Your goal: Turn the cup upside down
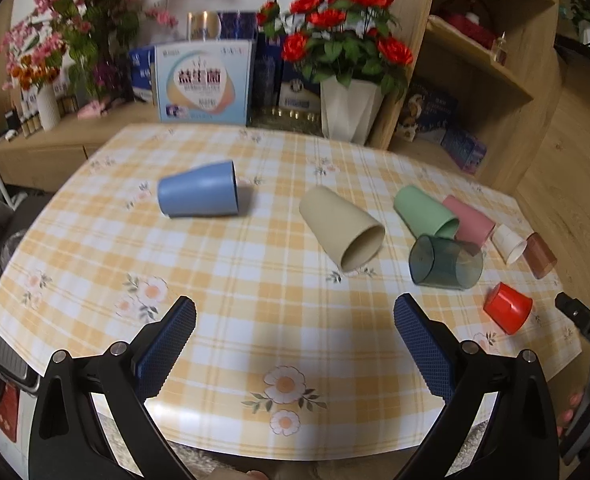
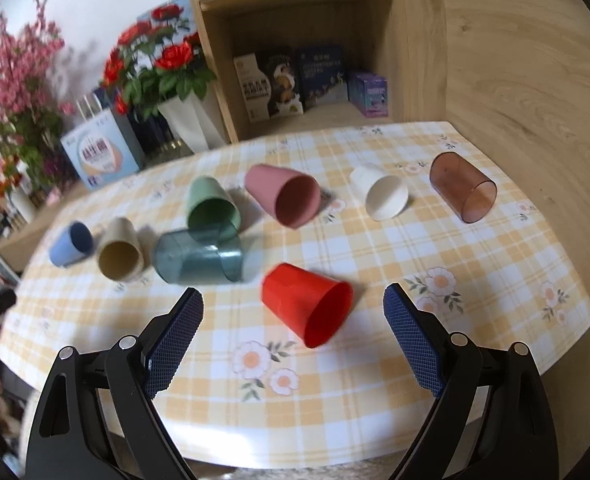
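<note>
Several cups lie on their sides on the yellow checked table (image 1: 255,320). In the left wrist view: a blue cup (image 1: 199,196), a beige cup (image 1: 341,232), a green cup (image 1: 425,214), a pink cup (image 1: 471,220), a clear teal cup (image 1: 445,262), a white cup (image 1: 509,242), a brown clear cup (image 1: 539,256) and a red cup (image 1: 507,308). My left gripper (image 1: 295,312) is open and empty above the near table. My right gripper (image 2: 293,304) is open, with the red cup (image 2: 307,304) lying between and just beyond its fingertips. The pink cup (image 2: 283,194) lies farther back.
Beyond the table stand a white vase of red flowers (image 1: 349,108), a blue box (image 1: 203,80), pink flowers (image 1: 75,20) and a wooden shelf unit (image 1: 475,60). The other gripper's black body (image 1: 587,328) shows at the left view's right edge. The table's near edge (image 2: 295,456) is close.
</note>
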Motion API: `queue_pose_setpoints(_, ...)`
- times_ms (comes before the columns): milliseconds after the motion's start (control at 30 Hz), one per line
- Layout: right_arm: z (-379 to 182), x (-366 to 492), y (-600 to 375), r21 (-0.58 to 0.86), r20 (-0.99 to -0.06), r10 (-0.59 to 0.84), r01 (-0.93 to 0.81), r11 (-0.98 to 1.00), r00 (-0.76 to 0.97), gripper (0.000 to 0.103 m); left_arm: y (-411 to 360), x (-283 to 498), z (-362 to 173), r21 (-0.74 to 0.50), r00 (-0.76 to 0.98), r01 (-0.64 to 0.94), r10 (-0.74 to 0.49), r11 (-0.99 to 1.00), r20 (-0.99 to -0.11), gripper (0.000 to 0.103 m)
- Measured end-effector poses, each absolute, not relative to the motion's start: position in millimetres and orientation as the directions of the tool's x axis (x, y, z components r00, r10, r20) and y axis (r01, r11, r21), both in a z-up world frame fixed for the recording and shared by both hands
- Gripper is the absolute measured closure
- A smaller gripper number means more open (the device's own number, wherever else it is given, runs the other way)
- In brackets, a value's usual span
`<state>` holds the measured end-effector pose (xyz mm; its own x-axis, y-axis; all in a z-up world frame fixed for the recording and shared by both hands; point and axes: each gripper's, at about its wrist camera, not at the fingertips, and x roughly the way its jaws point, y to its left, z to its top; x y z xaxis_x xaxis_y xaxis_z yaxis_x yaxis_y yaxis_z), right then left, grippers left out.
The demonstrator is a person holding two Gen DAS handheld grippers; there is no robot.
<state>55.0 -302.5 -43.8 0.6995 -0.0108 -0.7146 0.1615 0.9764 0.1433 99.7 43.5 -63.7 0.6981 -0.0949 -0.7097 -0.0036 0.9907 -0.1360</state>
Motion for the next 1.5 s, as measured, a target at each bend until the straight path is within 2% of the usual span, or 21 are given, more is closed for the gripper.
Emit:
queue_pose_setpoints(267,-54.6,64.0,-308.7,0.111,-0.723,-0.040,0.173,0.979,0.689,0.014,30.0,159.9,-70.9,-0.277,0.627,-0.073,-0.172,0.958,-0.760,0.007)
queue_pose_setpoints(400,-60.4,68.1,-306.4,0.102,-0.729,-0.030,0.152,0.983,0.683,0.014,27.1,210.3,-76.1,-0.429,0.580,-0.120,-0.287,0.895,-0.763,0.020)
queue_pose_setpoints(567,-70.5,73.9,-309.3,0.111,-0.750,-0.017,0.152,0.982,0.661,0.014,25.9,274.2,-106.1,-0.543,0.484,-0.252,-0.382,0.801,-0.787,0.025)
queue_pose_setpoints(733,-78.3,79.7,-316.1,0.120,-0.762,-0.014,0.162,0.979,0.648,0.014,21.2,305.6,-136.1,-0.518,0.410,-0.329,-0.375,0.790,-0.831,0.030)
queue_pose_setpoints(967,-90.7,89.2,-322.0,0.136,-0.782,-0.005,0.179,0.974,0.623,0.014,13.8,322.1,-149.8,-0.470,0.383,-0.315,-0.343,0.824,-0.858,0.034)
queue_pose_setpoints(1167,-96.2,91.5,-318.1,0.137,-0.792,0.006,0.168,0.976,0.611,0.014,7.0,328.9,-157.6,-0.454,0.366,-0.313,-0.336,0.834,-0.868,0.033)
queue_pose_setpoints(1300,-98.0,92.1,-319.9,0.139,-0.796,0.003,0.178,0.974,0.605,0.014,7.0,330.5,-167.2,-0.490,0.357,-0.322,-0.376,0.810,-0.855,0.033)
queue_pose_setpoints(1400,-98.0,91.7,-319.8,0.140,-0.798,0.004,0.179,0.974,0.603,0.014,7.3,329.1,-168.9,-0.511,0.371,-0.300,-0.395,0.806,-0.841,0.038)
queue_pose_setpoints(1500,-95.6,90.8,-319.4,0.142,-0.795,0.005,0.178,0.974,0.607,0.014,10.4,320.1,-164.7,-0.496,0.384,-0.271,-0.380,0.825,-0.841,0.038)
